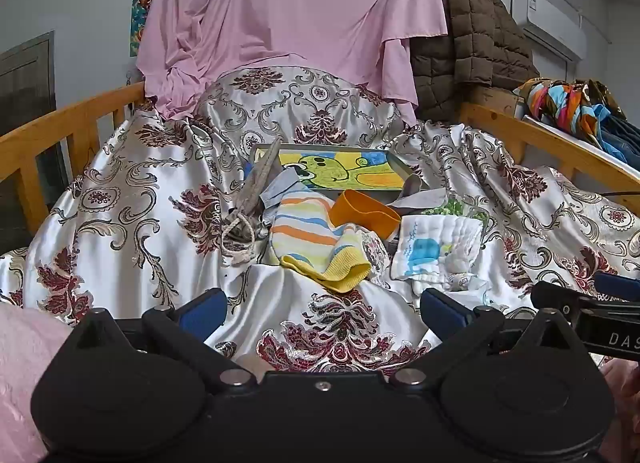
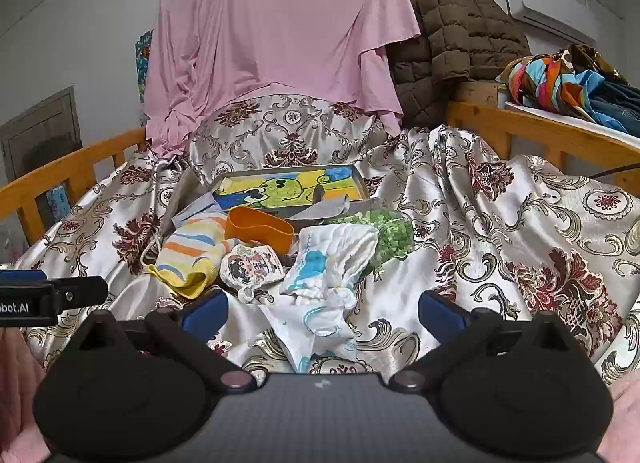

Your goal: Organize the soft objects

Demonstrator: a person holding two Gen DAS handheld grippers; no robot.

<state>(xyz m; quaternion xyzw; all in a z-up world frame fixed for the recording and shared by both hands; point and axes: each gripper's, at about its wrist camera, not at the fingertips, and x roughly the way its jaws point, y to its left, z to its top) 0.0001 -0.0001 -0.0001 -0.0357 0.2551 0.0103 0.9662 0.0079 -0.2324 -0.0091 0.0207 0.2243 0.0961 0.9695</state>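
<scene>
Ahead of my left hand-held gripper [image 1: 322, 309] lies the heap of soft things on the bed: a striped sock [image 1: 310, 241] with a yellow cuff dead ahead, a white muslin cloth [image 1: 434, 249] with a blue whale print ahead and to the right, and an orange band [image 1: 366, 217] just behind the two. From my right hand-held gripper [image 2: 322, 309] the same muslin cloth [image 2: 328, 263] sits straight ahead, its loose corner reaching down between the spread fingers without touching either pad, and the sock [image 2: 192, 255] falls to the left. Both hand-held grippers are released, jaws wide, nothing in them.

The right view gives me what the left barely shows: a cartoon-printed pouch [image 2: 250, 265] between sock and cloth, and a clear bag of green bits [image 2: 386, 233] behind the cloth. The left view shows more plainly a grey drawstring bag [image 1: 248, 203] left of the sock.

Behind the heap a framed drawing [image 1: 340, 171] of a green creature lies flat on the patterned satin bedspread [image 1: 120, 199]. Farther back hang a pink sheet [image 1: 288, 15] and a brown quilted jacket [image 1: 468, 47], between wooden bed rails [image 1: 52, 131].
</scene>
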